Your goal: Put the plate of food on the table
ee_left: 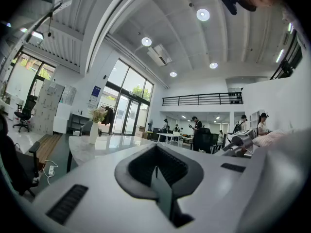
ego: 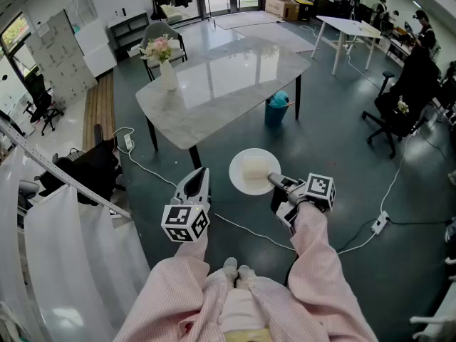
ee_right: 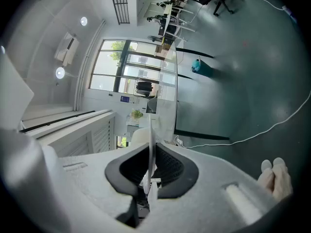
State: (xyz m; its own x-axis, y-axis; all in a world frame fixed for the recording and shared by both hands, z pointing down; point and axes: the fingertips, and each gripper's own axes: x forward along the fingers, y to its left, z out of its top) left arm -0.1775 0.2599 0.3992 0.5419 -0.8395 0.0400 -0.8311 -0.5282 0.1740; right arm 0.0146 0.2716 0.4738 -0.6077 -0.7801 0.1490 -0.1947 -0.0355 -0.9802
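The person's right arm, in a pink sleeve (ego: 324, 262), reaches forward and slightly inward from the body, with the marker cube (ego: 320, 189) on top. The right claw (ego: 274, 182) points toward the left of the head view. Its jaws are nearly together, pinched on the right-hand rim of a round white plate (ego: 246, 184). In the right gripper view the plate shows edge-on, as a thin pale line running straight up from between the two dark pads. The plate is held about level in the head view, over the dark floor (ego: 335, 141). It hangs in the air just short of the near end of the marble surface (ego: 228, 84), close to one black leg (ego: 194, 155), and touches nothing but the claw. A pale, squarish piece of food (ego: 254, 168) lies near the middle of the plate.

The left arm is bent and held closer to the body, and its marker cube faces the camera. The left claw (ego: 200, 173) points forward toward the surface, just beside the plate's left edge but apart from it. In the left gripper view its jaws are together with only a thin seam between the pads, and nothing sits in them.

On the far left part of the surface stands a white vase of flowers (ego: 167, 71), well apart from the plate.
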